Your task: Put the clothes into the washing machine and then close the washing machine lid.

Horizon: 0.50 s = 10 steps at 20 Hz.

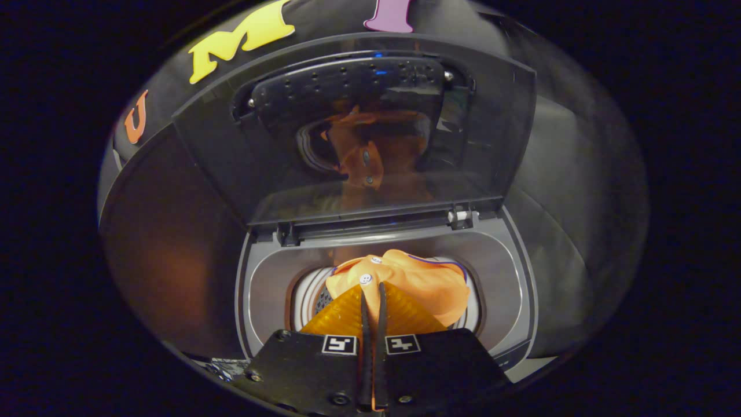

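The gripper (373, 289) is hanging over the open washing machine (509, 272), its fingers (366, 324) pressed nearly together and pinching a fold of the orange garment (428, 284), which is bunching just ahead of them above the drum mouth (307, 295). The lid (231, 145) is standing upright at the far side. Judging from this, the garment is best lowered well inside the drum before the fingers part, so no cloth is draping over the rim when the lid is coming down.
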Tool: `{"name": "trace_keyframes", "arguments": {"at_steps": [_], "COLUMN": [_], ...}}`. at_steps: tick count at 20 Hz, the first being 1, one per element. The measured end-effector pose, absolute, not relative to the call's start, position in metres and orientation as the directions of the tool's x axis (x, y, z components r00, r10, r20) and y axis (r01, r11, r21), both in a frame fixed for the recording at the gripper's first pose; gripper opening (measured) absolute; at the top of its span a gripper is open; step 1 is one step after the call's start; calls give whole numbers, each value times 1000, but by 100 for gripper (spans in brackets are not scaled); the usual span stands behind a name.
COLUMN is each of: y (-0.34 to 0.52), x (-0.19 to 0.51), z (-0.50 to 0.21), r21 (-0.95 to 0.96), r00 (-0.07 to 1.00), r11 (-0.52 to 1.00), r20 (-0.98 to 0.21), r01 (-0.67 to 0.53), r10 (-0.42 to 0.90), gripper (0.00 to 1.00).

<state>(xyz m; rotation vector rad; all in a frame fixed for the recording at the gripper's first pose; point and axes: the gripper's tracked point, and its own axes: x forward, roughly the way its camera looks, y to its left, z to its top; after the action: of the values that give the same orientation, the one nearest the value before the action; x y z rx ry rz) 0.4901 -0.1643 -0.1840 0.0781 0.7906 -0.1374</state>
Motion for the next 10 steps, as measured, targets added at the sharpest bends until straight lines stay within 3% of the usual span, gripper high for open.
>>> {"name": "trace_keyframes", "arguments": {"at_steps": [10], "y": [-171], "x": [494], "z": [-205], "r21": [-2], "r00": [676], "r11": [993], "r20": [-732], "r01": [120], "r10": [-84], "gripper": [5]}}
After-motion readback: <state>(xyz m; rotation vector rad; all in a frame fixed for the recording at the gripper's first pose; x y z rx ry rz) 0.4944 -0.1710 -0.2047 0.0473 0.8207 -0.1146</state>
